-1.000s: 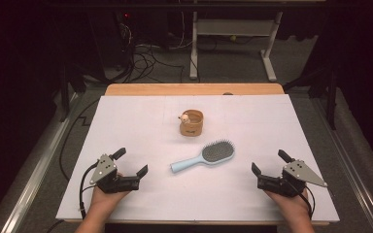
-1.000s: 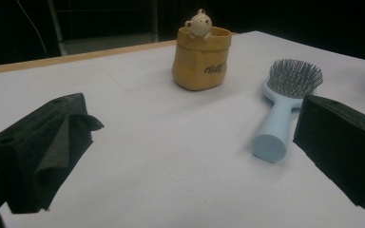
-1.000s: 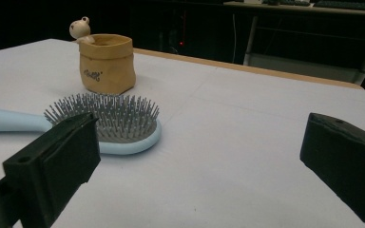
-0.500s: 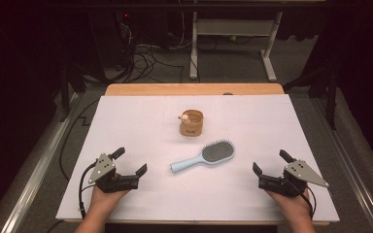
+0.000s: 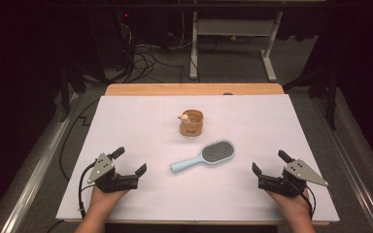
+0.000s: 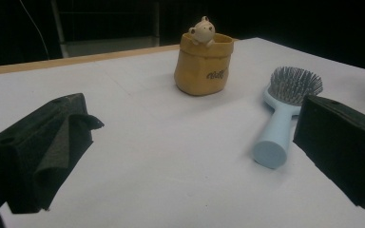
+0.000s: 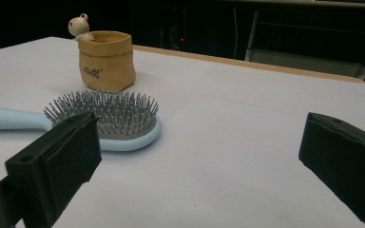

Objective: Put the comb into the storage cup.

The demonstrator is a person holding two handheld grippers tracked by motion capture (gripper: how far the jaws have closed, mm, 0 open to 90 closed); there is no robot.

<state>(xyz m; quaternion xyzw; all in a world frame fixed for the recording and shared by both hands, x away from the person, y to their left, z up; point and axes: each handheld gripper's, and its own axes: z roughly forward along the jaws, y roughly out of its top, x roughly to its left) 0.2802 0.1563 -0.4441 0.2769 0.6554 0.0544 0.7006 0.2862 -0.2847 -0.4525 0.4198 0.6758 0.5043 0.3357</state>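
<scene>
Between the left gripper [image 5: 129,161] and right gripper [image 5: 270,162], hairbrush [image 5: 203,157], well apart from both pairs of spread jaws.

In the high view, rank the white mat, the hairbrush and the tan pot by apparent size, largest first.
1. White mat, covering nearly the whole tabletop.
2. Hairbrush, longer than the pot is wide.
3. Tan pot, the smallest; it stands a little farther from the camera, but the gap in size looks too plain for that to matter.

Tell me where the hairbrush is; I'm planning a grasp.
In the high view, the hairbrush lies mid-table, just in front of the small tan pot, between both grippers.
</scene>
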